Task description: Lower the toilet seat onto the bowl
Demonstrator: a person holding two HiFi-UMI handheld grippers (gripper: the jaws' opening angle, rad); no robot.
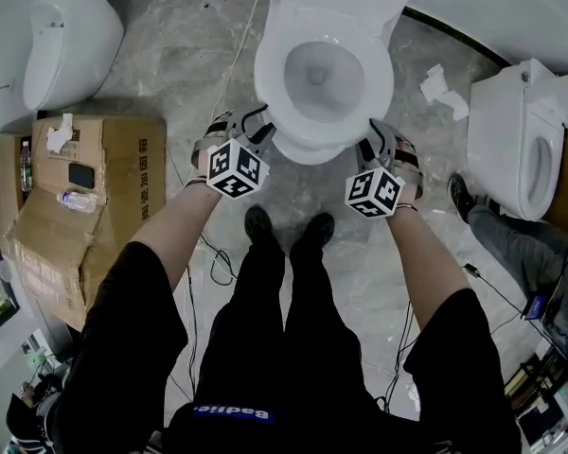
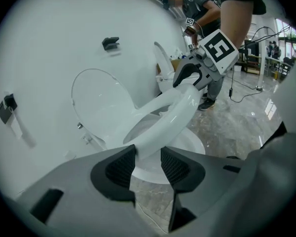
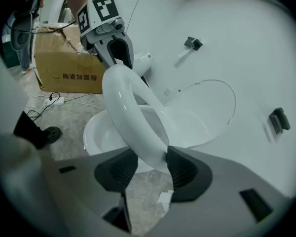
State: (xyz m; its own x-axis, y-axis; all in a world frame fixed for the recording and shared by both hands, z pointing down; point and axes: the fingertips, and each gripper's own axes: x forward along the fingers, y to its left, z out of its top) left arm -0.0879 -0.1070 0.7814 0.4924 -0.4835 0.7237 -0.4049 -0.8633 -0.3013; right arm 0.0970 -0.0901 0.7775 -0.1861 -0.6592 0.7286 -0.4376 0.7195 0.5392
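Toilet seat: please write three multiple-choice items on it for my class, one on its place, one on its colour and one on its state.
1. Where is the front rim of the toilet seat?
A. between the jaws of the left claw and of the right claw
B. on the floor
C. inside the cardboard box

2. What colour is the seat?
A. white
B. black
C. brown

3. How does the seat stand?
A. flat on the bowl
B. tilted above the bowl, part-way down
C. upright against the lid

Answers:
1 A, each gripper view shows the rim between that claw's pads.
2 A, it is glossy white in every view.
3 B, there is a gap between the seat and the bowl's rim.
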